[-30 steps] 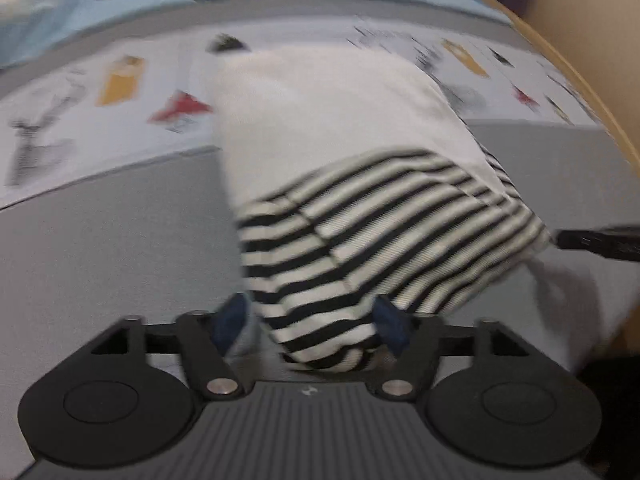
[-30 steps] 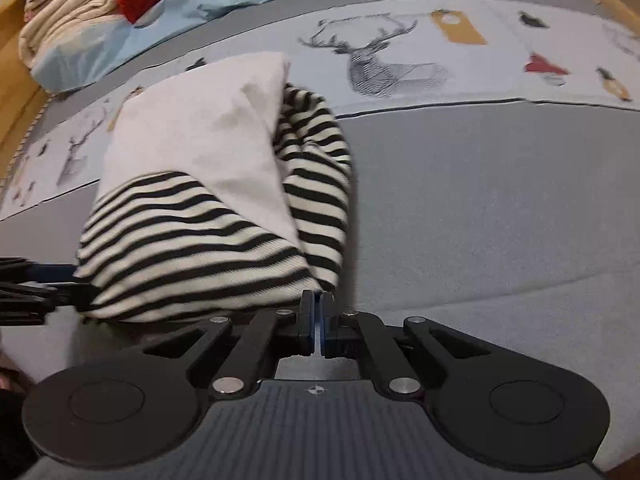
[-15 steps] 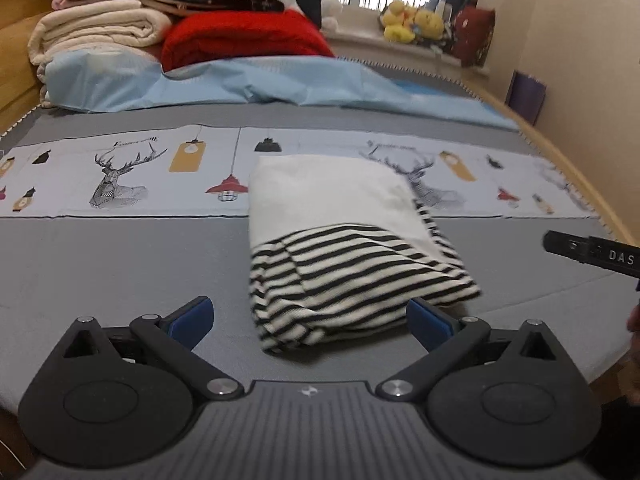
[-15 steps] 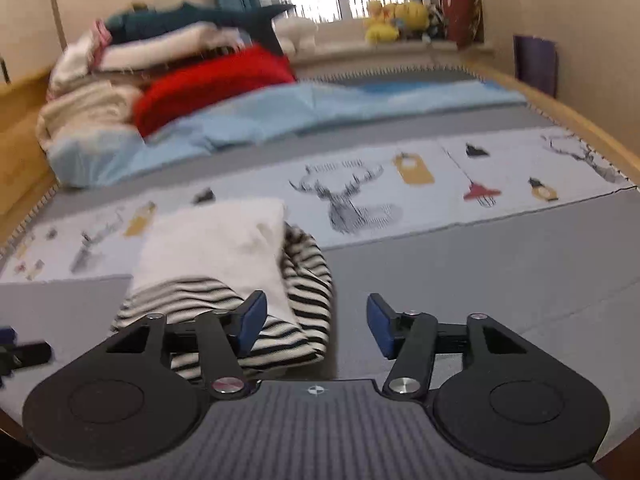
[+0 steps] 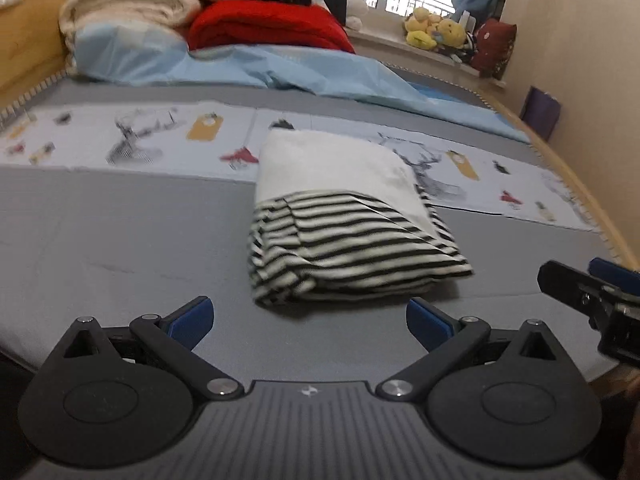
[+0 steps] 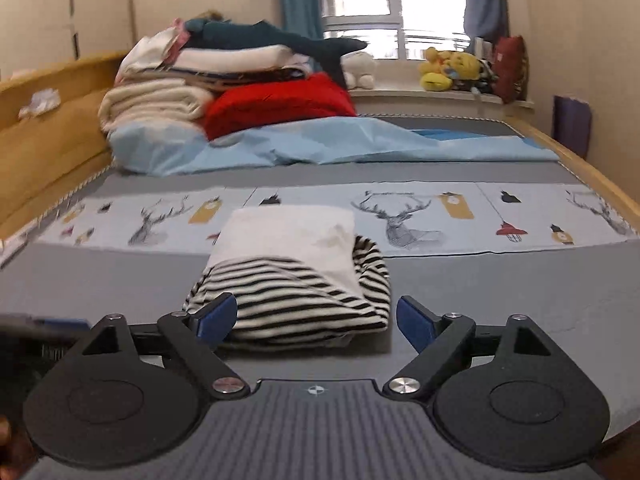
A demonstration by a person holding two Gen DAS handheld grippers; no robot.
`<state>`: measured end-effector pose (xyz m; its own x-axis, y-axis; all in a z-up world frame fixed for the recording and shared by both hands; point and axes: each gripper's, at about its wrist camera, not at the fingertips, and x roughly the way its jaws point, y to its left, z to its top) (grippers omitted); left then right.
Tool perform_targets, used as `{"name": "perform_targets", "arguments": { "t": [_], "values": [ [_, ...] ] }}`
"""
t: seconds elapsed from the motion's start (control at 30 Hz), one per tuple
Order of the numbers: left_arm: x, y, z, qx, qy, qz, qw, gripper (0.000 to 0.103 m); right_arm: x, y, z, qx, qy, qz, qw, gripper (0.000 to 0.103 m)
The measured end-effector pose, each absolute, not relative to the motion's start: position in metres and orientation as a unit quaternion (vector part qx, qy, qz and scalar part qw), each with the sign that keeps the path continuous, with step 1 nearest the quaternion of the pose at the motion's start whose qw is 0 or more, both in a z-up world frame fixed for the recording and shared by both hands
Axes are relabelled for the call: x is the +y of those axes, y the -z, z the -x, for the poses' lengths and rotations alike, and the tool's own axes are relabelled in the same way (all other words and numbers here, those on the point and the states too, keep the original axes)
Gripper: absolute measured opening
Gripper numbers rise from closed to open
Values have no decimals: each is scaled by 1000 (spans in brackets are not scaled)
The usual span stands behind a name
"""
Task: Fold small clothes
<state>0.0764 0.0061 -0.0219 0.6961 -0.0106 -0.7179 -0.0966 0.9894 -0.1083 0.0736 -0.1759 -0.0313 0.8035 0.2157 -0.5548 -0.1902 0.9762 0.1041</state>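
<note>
Grey bedding (image 5: pixel 120 232) covers the bed in both views, crossed by a pale printed strip (image 6: pixel 420 216) with deer heads, lanterns and tags. At twelve o'clock in the right wrist view a window (image 6: pixel 360 4) stands behind blue curtains, with yellow soft toys (image 6: pixel 448 68) on the sill at about one o'clock. At eleven o'clock a stack of folded blankets (image 6: pixel 160 100) rests beside a red cushion (image 6: pixel 276 104), and a light blue sheet (image 6: pixel 320 140) spreads in front of them.

The folded garment (image 5: pixel 344 220), white in its far half and black-and-white striped in its near half, lies flat on the bedding, its white end overlapping the printed strip. In the left wrist view it sits at twelve o'clock from the left gripper (image 5: pixel 310 318), just beyond the fingertips and touching neither blue pad. The left jaws stand wide apart with only bedding between them.

The right gripper (image 6: pixel 316 316) also has its jaws spread wide, having just been opening, and nothing is clamped. From its own camera the garment (image 6: pixel 296 276) lies at about eleven o'clock, the striped edge partly hidden behind the left blue pad; whether pad and cloth touch cannot be told. In the left wrist view the right gripper (image 5: pixel 592 284) shows at three o'clock, clear of the garment.
</note>
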Motion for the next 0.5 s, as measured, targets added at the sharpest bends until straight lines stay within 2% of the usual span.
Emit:
{"name": "perform_targets", "arguments": {
  "t": [0.13, 0.5],
  "values": [
    [4, 27, -80, 392, -25, 59, 918, 103, -163, 35, -78, 304, -104, 3, 947, 88],
    [10, 35, -84, 406, -26, 81, 910, 103, -161, 56, -98, 349, -92, -27, 932, 88]
  ]
}}
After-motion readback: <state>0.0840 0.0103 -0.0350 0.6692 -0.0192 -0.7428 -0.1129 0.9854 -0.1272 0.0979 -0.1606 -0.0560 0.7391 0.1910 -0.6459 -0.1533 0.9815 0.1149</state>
